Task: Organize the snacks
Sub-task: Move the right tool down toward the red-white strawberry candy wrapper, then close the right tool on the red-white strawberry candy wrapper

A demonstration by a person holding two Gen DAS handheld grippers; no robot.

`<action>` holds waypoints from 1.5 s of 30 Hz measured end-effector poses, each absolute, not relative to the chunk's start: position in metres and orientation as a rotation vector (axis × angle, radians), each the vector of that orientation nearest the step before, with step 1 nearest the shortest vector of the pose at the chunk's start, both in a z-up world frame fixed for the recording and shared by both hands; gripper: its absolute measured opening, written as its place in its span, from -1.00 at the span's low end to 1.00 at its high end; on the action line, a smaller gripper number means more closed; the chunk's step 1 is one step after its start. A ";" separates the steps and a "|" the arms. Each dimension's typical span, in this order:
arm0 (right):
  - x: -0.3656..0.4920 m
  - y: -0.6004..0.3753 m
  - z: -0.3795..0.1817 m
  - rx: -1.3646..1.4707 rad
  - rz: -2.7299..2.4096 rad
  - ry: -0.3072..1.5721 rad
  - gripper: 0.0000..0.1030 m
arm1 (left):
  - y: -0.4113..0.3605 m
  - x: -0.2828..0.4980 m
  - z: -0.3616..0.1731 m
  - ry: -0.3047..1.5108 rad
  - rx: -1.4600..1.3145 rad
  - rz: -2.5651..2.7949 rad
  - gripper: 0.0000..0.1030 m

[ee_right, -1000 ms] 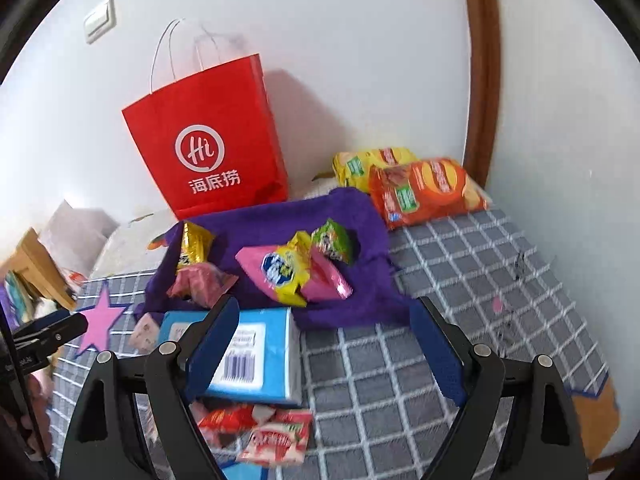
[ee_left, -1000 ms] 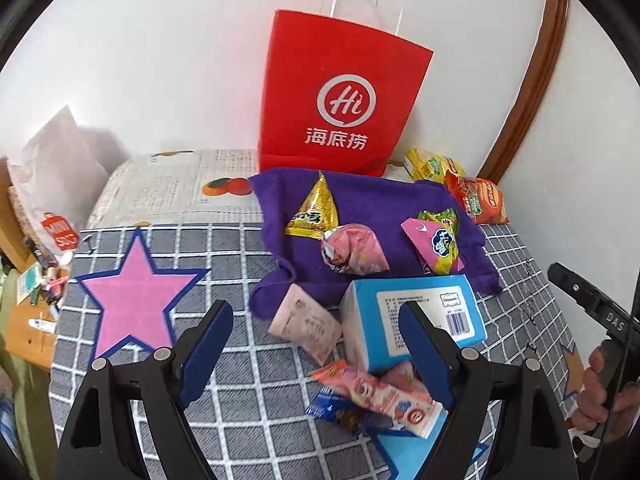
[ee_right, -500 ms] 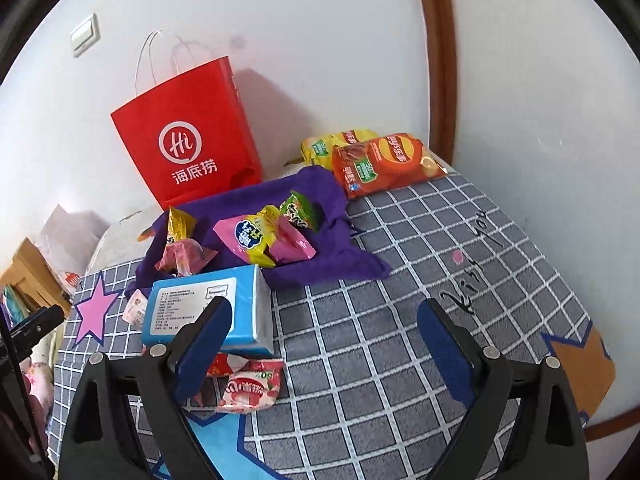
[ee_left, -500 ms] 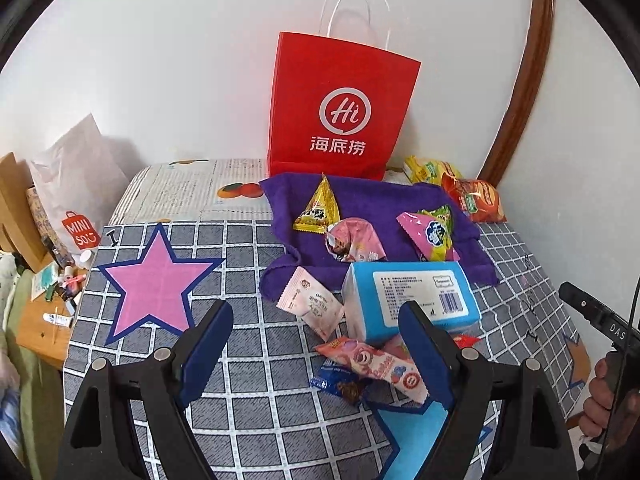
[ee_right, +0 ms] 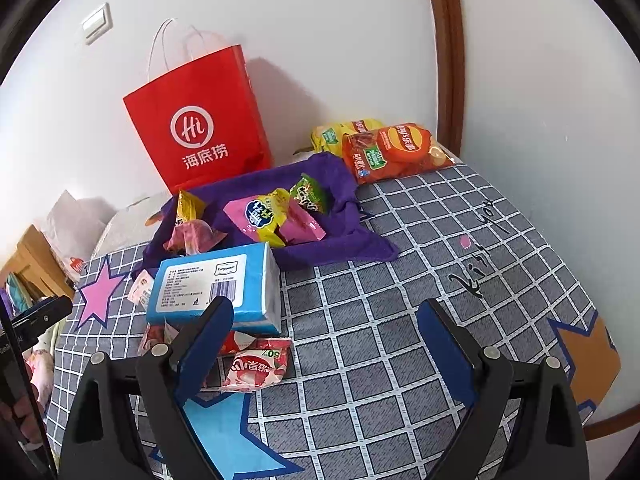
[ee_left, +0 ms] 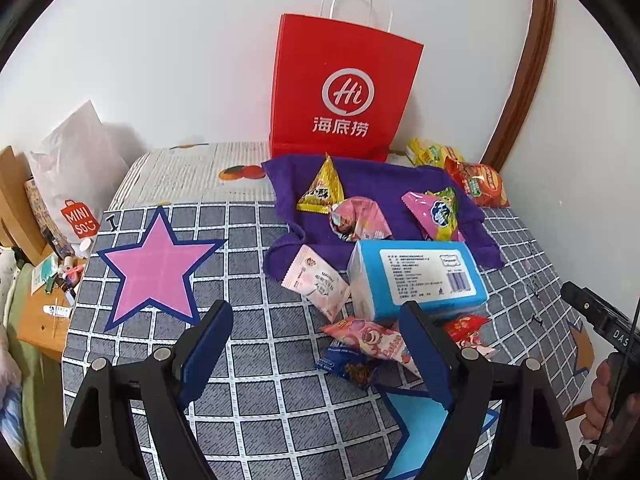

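Snack packets lie on a purple cloth (ee_left: 372, 184) (ee_right: 340, 236): a yellow triangular packet (ee_left: 322, 188), a pink wrapped one (ee_left: 358, 220) and a pink-and-yellow packet (ee_left: 436, 214) (ee_right: 268, 216). A blue tissue pack (ee_left: 416, 278) (ee_right: 216, 284) lies on top of more packets: a strawberry packet (ee_right: 256, 366), a pink bear packet (ee_left: 368, 338) and a pale pink sachet (ee_left: 318, 282). Orange (ee_right: 394, 150) and yellow (ee_right: 340, 130) chip bags lie by the wall. My left gripper (ee_left: 316, 356) and right gripper (ee_right: 324, 352) are open and empty, above the table's near part.
A red paper bag (ee_left: 342, 92) (ee_right: 200, 124) stands against the wall behind the cloth. The table has a grey checked cover (ee_left: 256, 400) with a pink star (ee_left: 156, 268). A white MINISO bag (ee_left: 76, 176) and a cluttered wooden stand (ee_left: 44, 316) are left of the table.
Both grippers have pulled back and up from the snacks, so more of the table shows. The right view has swung right. Both stay open; no snack has moved.
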State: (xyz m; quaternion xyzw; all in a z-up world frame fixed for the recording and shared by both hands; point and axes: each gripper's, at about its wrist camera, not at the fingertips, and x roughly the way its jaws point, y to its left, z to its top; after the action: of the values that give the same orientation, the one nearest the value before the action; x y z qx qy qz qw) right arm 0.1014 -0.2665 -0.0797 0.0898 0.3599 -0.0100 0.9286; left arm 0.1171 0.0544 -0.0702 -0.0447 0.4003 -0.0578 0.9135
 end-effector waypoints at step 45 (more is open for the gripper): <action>0.145 -0.196 -0.197 0.102 0.130 0.969 0.60 | 0.091 0.146 -0.117 0.924 -0.156 -0.097 0.63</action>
State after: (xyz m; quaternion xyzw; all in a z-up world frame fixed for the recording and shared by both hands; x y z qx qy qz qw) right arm 0.1449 -0.1955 -0.1969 0.0490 0.4651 0.0626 0.8817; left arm 0.1462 0.0912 -0.1168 -0.0752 0.4451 -0.0468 0.8911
